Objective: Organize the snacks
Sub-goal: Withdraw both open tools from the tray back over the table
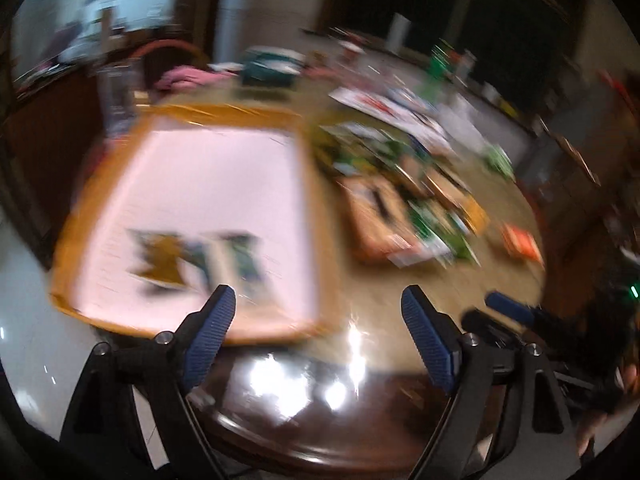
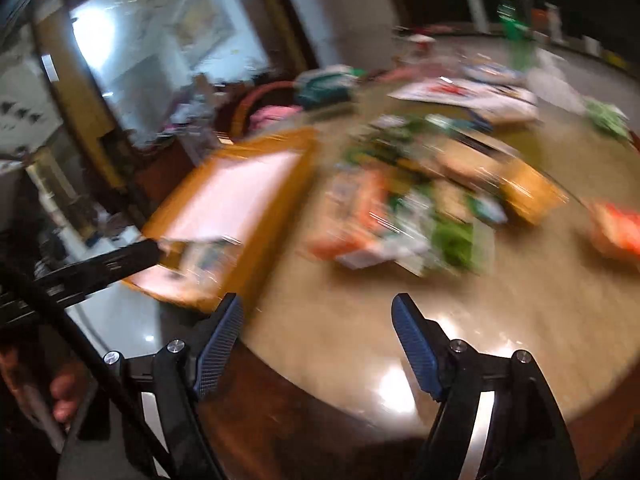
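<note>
Nearest the cameras, both tools stand empty. The left tool (image 1: 318, 300) has its jaws spread wide over the glossy table (image 1: 360, 316) edge, with nothing between the ribbed blue pads (image 1: 210, 336). The right tool (image 2: 318, 312) is likewise spread, its pads clear of any packet. Such a stance suits hands that are between grasps, though both views are smeared by motion and fine detail is lost.

Just beyond the left tool lies an orange-rimmed tray (image 1: 316, 208) with a pale floor, overhanging the near-left edge of the table. Two snack packets (image 1: 196, 260) sit side by side near its front edge, one brownish and one green and dark. Their neat pairing suggests the tray is the collecting place, and most of its floor is still bare.

To the right of the tray, apart from it, the unsorted pile of snacks (image 2: 404, 216) spreads across the middle of the table: green, orange and white wrappers, overlapping in no order. A single orange packet (image 2: 616, 232) lies by itself further right. By judgement, the task is at an early stage.

Further back are flat printed papers (image 1: 384, 108), a teal box (image 1: 268, 68) and green bottles (image 1: 438, 68), too blurred to identify further.
</note>
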`<state>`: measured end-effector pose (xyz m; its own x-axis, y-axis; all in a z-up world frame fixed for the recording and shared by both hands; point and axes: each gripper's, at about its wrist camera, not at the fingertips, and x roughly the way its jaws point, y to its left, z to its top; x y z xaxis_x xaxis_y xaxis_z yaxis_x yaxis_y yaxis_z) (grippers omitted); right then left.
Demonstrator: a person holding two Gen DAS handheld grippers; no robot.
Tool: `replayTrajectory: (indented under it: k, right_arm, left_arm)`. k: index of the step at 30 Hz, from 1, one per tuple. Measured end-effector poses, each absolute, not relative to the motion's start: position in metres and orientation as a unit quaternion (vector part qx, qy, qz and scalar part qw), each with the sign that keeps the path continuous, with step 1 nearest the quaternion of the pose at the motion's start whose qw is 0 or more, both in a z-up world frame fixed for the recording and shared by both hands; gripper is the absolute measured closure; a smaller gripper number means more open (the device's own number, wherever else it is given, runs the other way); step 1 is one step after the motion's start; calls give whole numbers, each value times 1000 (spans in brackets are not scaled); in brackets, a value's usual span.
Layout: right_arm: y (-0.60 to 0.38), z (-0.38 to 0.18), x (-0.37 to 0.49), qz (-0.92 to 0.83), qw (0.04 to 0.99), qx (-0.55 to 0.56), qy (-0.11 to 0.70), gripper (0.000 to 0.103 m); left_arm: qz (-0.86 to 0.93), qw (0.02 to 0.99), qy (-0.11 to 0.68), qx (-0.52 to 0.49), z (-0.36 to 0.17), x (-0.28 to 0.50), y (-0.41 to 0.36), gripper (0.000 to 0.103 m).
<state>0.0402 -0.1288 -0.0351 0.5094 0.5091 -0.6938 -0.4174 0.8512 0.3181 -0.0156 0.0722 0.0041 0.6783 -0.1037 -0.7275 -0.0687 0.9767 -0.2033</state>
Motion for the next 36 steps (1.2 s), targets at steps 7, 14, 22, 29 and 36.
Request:
replayTrajectory:
  k: [7,14,22,29,36]
  right_arm:
    - [-196,-55,16,174,877,47,445,26]
    - [-213,-55,14,163,881,66,439,26]
    - [-199,-61,19,176,881,48,436,26]
    - [-190,-61,23,178,882,37,435,26]
    - [-194,-61,26,190,880,46,432,26]
  left_arm:
    - [-89,888,450,-38,-29,-12,-12,18]
    - [-32,874,484,-15,-55,1,-10,18]
    - [45,872,477,-96,-50,3,47,18]
    - [2,870,484,-97,-51,-8,44,18]
    - [-100,871,474,-81,-43,2,-5,18]
